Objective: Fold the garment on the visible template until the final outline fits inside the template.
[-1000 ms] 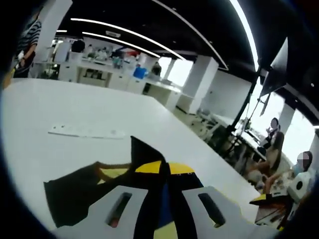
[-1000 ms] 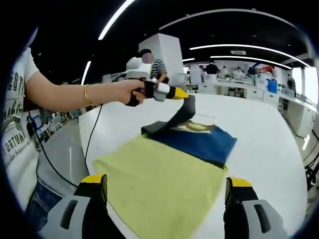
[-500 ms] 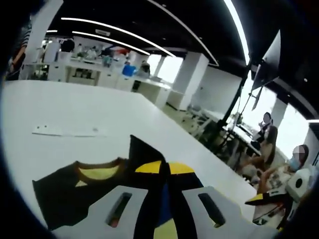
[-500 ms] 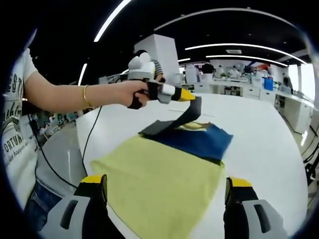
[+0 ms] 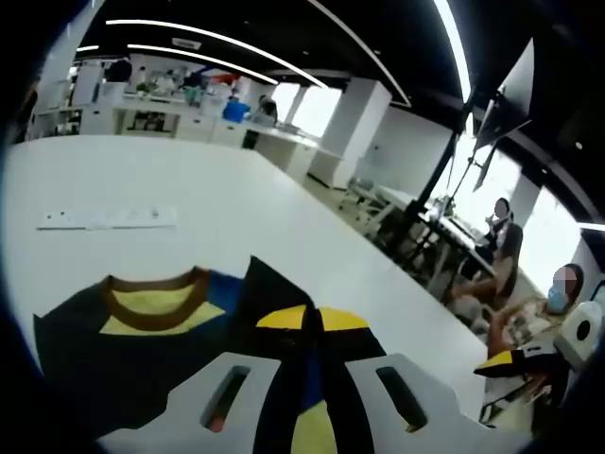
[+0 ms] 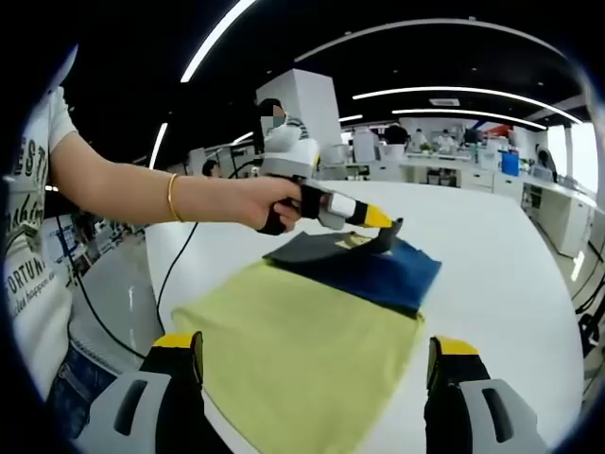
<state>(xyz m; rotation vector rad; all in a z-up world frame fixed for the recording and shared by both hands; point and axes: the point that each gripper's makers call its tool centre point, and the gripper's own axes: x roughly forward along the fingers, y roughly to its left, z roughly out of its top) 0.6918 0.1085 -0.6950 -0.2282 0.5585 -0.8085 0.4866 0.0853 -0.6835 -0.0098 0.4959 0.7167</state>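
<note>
The garment [image 6: 312,331], yellow with a dark blue upper part, lay flat across the centre of the white tabletop [image 6: 492,255] in the right gripper view. The left gripper [image 6: 378,219], held in a hand [image 6: 274,200] at centre frame, had its jaws clamped on a dark sleeve [image 5: 269,293]. The right gripper [image 6: 312,374] hovered at the bottom, jaws wide apart.

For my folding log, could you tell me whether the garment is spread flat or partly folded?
Partly folded: the left gripper pinches a dark flap laid over the garment near its collar.
</note>
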